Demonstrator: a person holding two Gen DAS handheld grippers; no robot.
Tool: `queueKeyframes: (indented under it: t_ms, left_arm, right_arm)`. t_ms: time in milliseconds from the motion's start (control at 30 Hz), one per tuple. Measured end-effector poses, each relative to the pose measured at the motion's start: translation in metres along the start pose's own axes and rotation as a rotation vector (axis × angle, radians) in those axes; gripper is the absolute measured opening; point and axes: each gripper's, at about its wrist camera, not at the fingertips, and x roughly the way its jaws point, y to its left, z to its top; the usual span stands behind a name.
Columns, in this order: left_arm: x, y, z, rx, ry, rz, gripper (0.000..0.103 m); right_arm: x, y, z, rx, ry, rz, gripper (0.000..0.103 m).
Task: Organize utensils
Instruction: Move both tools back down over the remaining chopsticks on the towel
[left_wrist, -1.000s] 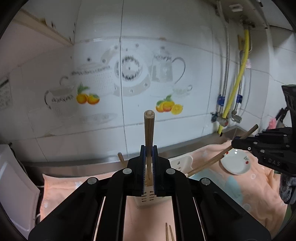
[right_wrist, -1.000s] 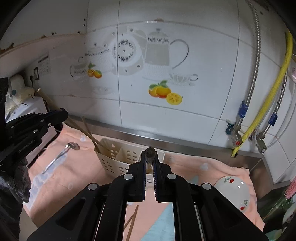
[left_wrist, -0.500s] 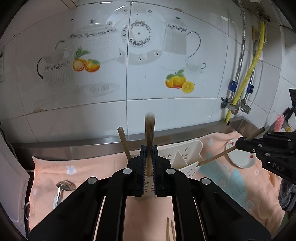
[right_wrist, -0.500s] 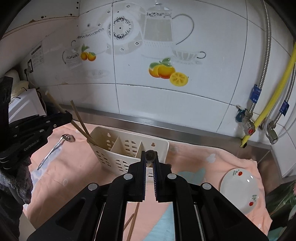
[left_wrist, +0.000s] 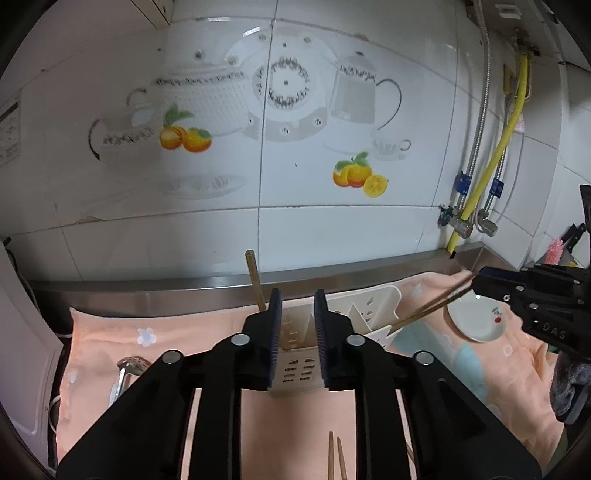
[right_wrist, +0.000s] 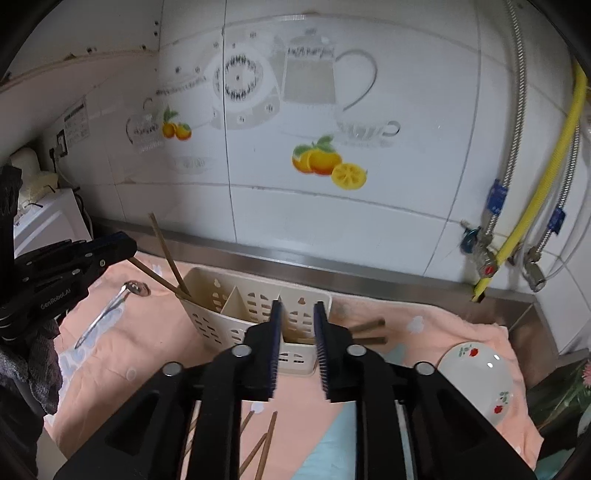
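Observation:
A cream slotted utensil caddy (right_wrist: 236, 314) lies on the peach cloth by the wall; it also shows in the left wrist view (left_wrist: 365, 310). My left gripper (left_wrist: 297, 343) is open and empty just before the caddy's left end, where two brown chopsticks (right_wrist: 166, 258) stand tilted in that compartment. My right gripper (right_wrist: 297, 350) is open and empty before the caddy's right end, where two chopsticks (right_wrist: 367, 330) stick out sideways to the right. More loose chopsticks (right_wrist: 258, 448) lie on the cloth below the right gripper.
A metal spoon (right_wrist: 107, 310) lies on the cloth at the left. A small white dish (right_wrist: 476, 376) with red fruit print sits at the right. A steel ledge and tiled wall run behind. Hoses and valves (right_wrist: 491, 258) hang at the right.
Both grippers have opened and let go of their chopsticks. The left one's chopstick now stands in the caddy's left compartment; the right one's lies at the caddy's right end.

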Motion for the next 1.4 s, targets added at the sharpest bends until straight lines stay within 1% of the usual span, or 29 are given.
queueKeyframes:
  t_ms: [67, 100, 167, 267, 300, 467, 533, 567, 600, 633, 700, 933, 1067, 1133, 1200, 1267, 1367, 1400]
  left_arm:
    - [-0.011, 0.0, -0.002, -0.003, -0.013, -0.004, 0.02]
    - [-0.017, 0.0, -0.004, -0.001, -0.02, -0.004, 0.022]
    - [-0.027, 0.0, -0.008, 0.002, -0.031, 0.003, 0.039]
    - [-0.045, -0.002, -0.022, 0.008, -0.045, -0.002, 0.04]
    - [-0.049, -0.002, -0.027, 0.007, -0.042, -0.005, 0.041]
    - [-0.068, -0.001, -0.06, -0.007, -0.024, -0.022, 0.051]
    - [-0.075, -0.002, -0.076, -0.002, -0.015, -0.018, 0.054]
    - [-0.078, -0.002, -0.087, 0.007, -0.01, -0.01, 0.059]
    - [-0.08, -0.003, -0.094, 0.01, -0.006, 0.002, 0.06]
    - [-0.083, -0.003, -0.103, 0.011, 0.001, 0.008, 0.061]
    - [-0.085, -0.001, -0.117, -0.001, 0.019, -0.007, 0.061]
    - [-0.087, 0.002, -0.17, -0.022, 0.087, 0.014, 0.061]
    - [-0.086, 0.008, -0.192, -0.057, 0.123, 0.021, 0.061]
    - [-0.085, 0.01, -0.203, -0.067, 0.143, 0.016, 0.061]
    - [-0.084, 0.009, -0.211, -0.057, 0.156, 0.034, 0.061]
    - [-0.083, 0.011, -0.22, -0.067, 0.173, 0.031, 0.061]
    - [-0.082, 0.012, -0.228, -0.077, 0.191, 0.028, 0.061]
    - [-0.082, 0.012, -0.231, -0.078, 0.197, 0.029, 0.061]
  right_arm:
    - [-0.014, 0.001, -0.004, 0.006, -0.026, 0.005, 0.023]
    - [-0.02, 0.002, -0.007, 0.008, -0.034, 0.005, 0.028]
    - [-0.032, 0.005, -0.016, 0.007, -0.055, 0.003, 0.033]
    - [-0.046, 0.013, -0.037, -0.003, -0.066, 0.008, 0.034]
    - [-0.049, 0.015, -0.043, -0.004, -0.066, 0.009, 0.038]
    - [-0.061, 0.026, -0.087, 0.004, -0.055, 0.021, 0.039]
    - [-0.063, 0.031, -0.107, 0.014, -0.039, 0.032, 0.04]
    - [-0.063, 0.033, -0.115, 0.014, -0.035, 0.028, 0.041]
    - [-0.063, 0.036, -0.124, 0.011, -0.03, 0.022, 0.043]
    - [-0.063, 0.039, -0.136, 0.01, -0.024, 0.013, 0.044]
    - [-0.06, 0.044, -0.153, 0.014, -0.004, 0.013, 0.044]
    - [-0.051, 0.059, -0.211, 0.014, 0.044, -0.026, 0.044]
    - [-0.043, 0.059, -0.237, 0.071, 0.09, 0.004, 0.044]
    - [-0.038, 0.06, -0.25, 0.081, 0.106, -0.011, 0.044]
    - [-0.035, 0.058, -0.257, 0.104, 0.123, -0.004, 0.044]
    - [-0.03, 0.057, -0.264, 0.121, 0.138, -0.002, 0.043]
    - [-0.025, 0.059, -0.27, 0.123, 0.153, -0.011, 0.041]
    - [-0.023, 0.059, -0.272, 0.125, 0.157, -0.007, 0.038]
